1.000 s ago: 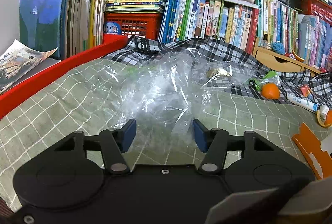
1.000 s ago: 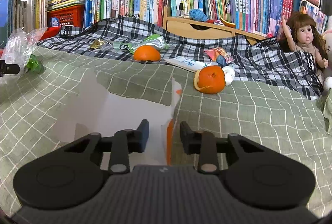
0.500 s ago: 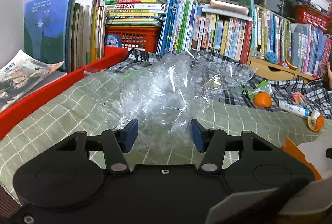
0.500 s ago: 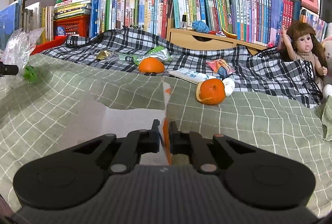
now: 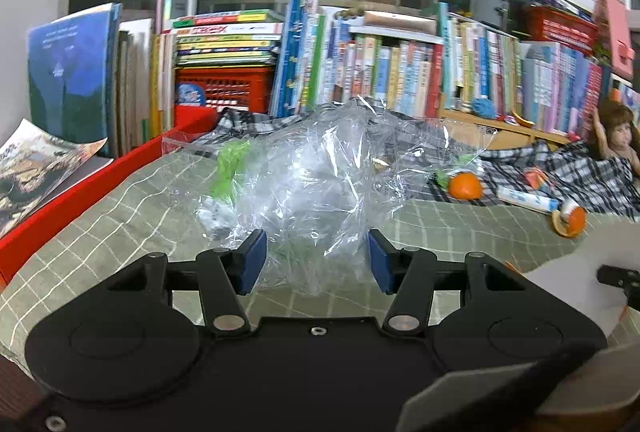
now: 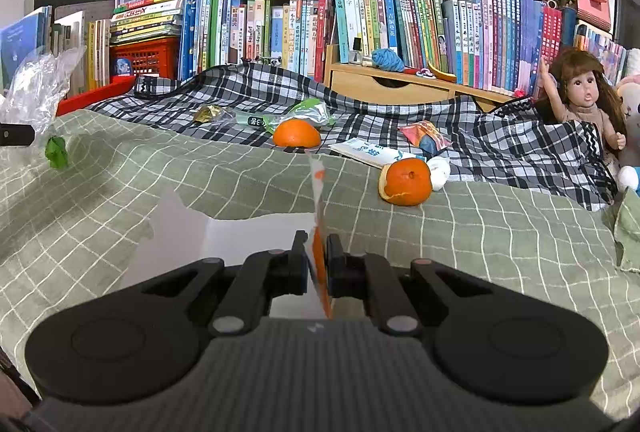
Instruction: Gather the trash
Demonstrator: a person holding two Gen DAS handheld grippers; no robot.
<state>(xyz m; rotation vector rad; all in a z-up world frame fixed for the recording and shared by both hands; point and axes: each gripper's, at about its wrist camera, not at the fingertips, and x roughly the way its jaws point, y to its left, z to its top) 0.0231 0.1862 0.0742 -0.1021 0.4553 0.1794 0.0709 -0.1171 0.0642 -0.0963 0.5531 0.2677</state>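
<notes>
Torn paper (image 6: 256, 236): white with an orange edge, flat and ripped, low over the green checked blanket (image 6: 480, 232).
Right gripper (image 6: 316, 264): jaws pinched tight on the paper's orange edge.
Left gripper (image 5: 316, 260): jaws wide apart.
Plastic bag (image 5: 320, 171): clear, crinkly, something green inside, between the wide jaws.

Both wrist views low over the green checked bedspread (image 6: 480, 232), facing the bookshelf (image 5: 400, 71), sharing both

A home, prob. a kid's bedroom: bed w/ green checked cover (image 6: 480, 232) under the claw, packed bookshelves (image 6: 360, 23) straight ahead by the window, doll (image 6: 584, 103) far right, plaid blanket (image 6: 500, 143) between.
</notes>
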